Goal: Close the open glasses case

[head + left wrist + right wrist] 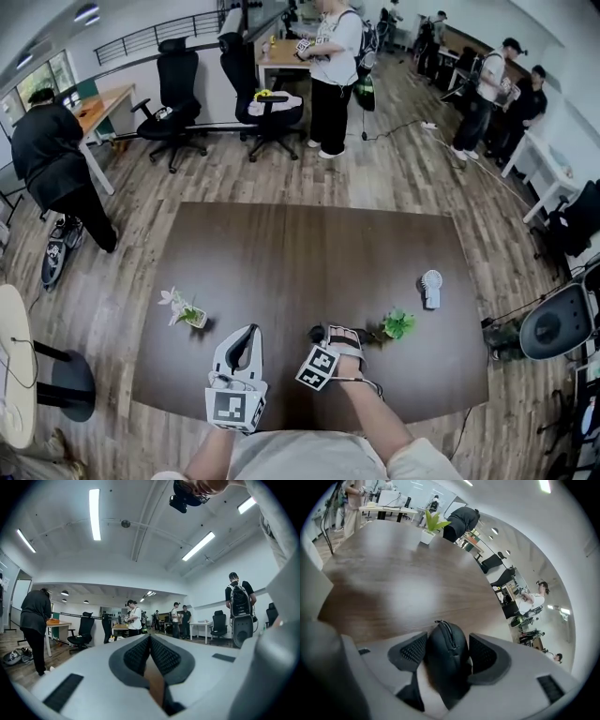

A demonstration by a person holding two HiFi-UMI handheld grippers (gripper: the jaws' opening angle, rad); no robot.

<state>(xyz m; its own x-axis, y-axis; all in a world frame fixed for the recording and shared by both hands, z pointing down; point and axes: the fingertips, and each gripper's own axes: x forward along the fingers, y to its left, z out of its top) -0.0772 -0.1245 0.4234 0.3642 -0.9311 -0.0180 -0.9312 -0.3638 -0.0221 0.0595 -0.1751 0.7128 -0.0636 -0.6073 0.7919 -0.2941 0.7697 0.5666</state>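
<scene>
Near the front edge of the dark brown wooden table [309, 253], the white left gripper [249, 332] is being held level, its jaws clenched together on nothing. To its right, the black zippered oval glasses case [447, 658] is being grasped between the padded jaws of the right gripper [448, 643], which is being pointed down at the tabletop.

No legible text, label, brand or number in any view. Only print: black-and-white square marker patterns on the cubes of the left gripper [247, 331] and right gripper [337, 336], lower centre of the head view. These are not characters.
</scene>
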